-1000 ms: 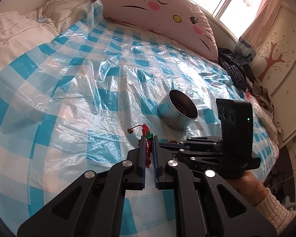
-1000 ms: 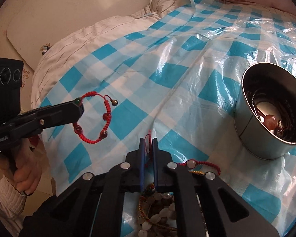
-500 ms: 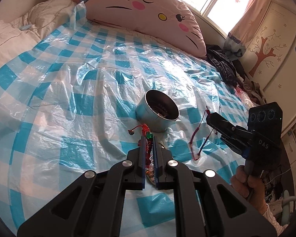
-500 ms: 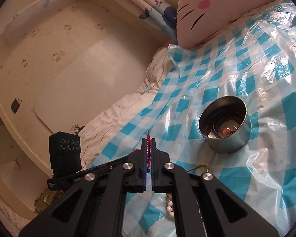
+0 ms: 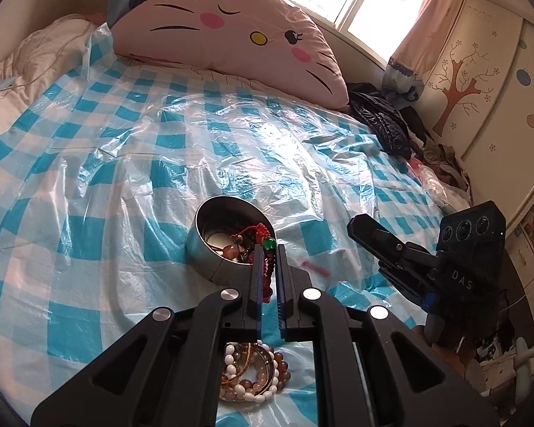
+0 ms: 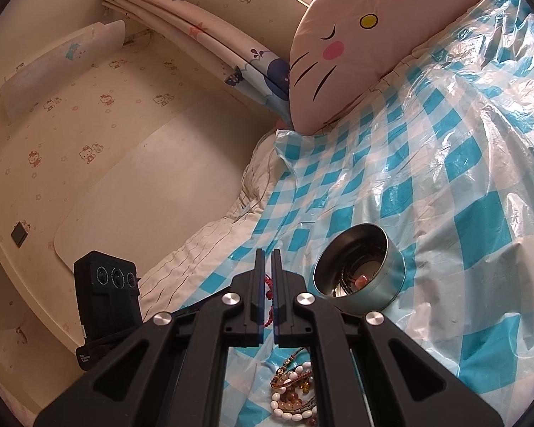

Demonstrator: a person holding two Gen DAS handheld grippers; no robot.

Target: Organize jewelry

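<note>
Our left tool (image 5: 270,270) pinches a limp, light red cord bracelet (image 5: 265,277) over the tin (image 5: 210,267), best held by its cord, while our right tool (image 6: 266,277) looks nearly closed on another red strand (image 6: 270,297).

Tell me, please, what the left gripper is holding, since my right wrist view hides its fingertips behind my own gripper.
Observer: The left gripper is shut on a red bracelet that carries a green bead.
Operator: Thank you. Could you say where that bracelet sits relative to the tin?
Observer: In the left wrist view, its free end overlaps the open mouth of the tin, near the rim closest to the gripper. I cannot judge its height above the jewelry inside.
</note>
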